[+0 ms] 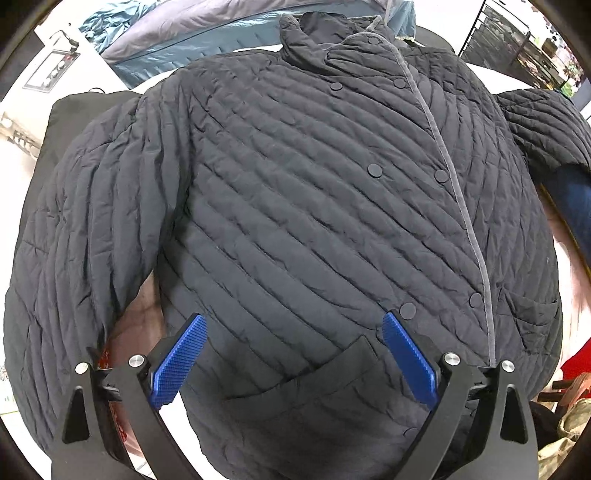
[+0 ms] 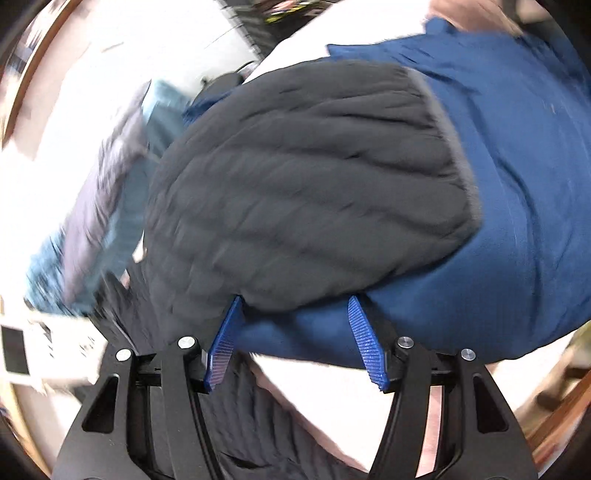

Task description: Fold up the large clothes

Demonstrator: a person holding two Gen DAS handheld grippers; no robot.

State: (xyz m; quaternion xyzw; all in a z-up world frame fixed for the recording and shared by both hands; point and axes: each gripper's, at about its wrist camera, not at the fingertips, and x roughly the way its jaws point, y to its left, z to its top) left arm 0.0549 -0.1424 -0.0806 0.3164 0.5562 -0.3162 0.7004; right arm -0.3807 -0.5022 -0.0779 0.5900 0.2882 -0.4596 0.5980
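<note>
A dark navy quilted jacket [image 1: 295,206] lies front up on the table, buttoned, collar at the far end, both sleeves spread out to the sides. My left gripper [image 1: 291,325] is open and empty, hovering over the jacket's lower front by the pocket. In the blurred right wrist view, the jacket's right sleeve [image 2: 303,192] lies over a blue garment [image 2: 517,192]. My right gripper [image 2: 295,306] is open, its blue fingertips at the sleeve's near edge, holding nothing.
A teal and grey padded garment [image 1: 207,33] lies beyond the collar; it also shows in the right wrist view [image 2: 96,206]. A black garment [image 1: 74,110] lies under the left sleeve. White papers [image 1: 48,66] lie at the far left. The blue garment [image 1: 576,199] is at the right.
</note>
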